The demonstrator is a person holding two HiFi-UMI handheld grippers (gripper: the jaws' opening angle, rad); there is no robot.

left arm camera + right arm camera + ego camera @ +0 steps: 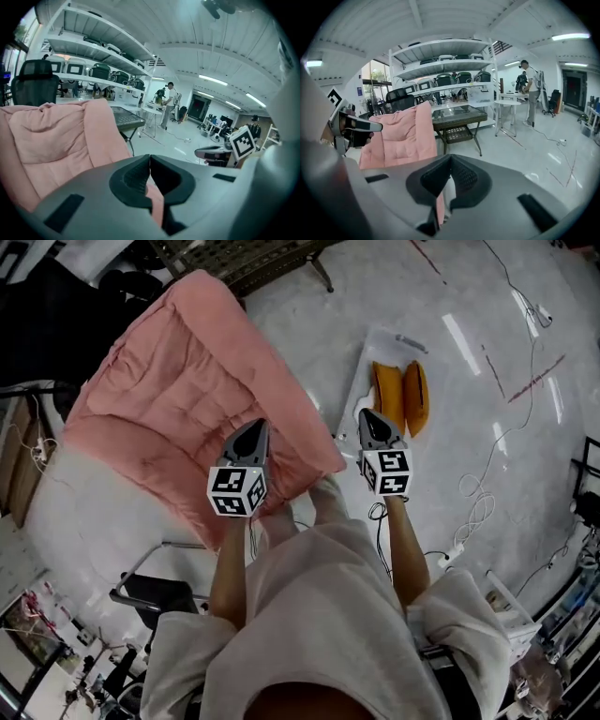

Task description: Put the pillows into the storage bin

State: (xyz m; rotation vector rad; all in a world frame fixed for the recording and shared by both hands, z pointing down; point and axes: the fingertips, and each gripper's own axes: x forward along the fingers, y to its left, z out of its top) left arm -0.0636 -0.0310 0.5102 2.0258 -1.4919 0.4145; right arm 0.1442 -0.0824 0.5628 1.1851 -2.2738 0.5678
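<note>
I have both sets of jaws pinched fully shut on the near edge of the pink pillow, the left gripper mid-edge and the right gripper at its right corner. I'd carry it level, both grips firm, to the storage bin on the floor, far right. I count one pink pillow, one bin and two orange pillows already inside it.

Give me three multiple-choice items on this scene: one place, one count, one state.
1. Where are the orange pillows? A in the storage bin; B on a shelf; C on a chair.
2. How many orange pillows are there? A one; B two; C four.
3. The left gripper and right gripper are: A both shut on the pink pillow; B both open; C apart from it.
Answers: A, they lie inside the bin; B, two stand side by side; A, pink fabric is pinched in both.
</note>
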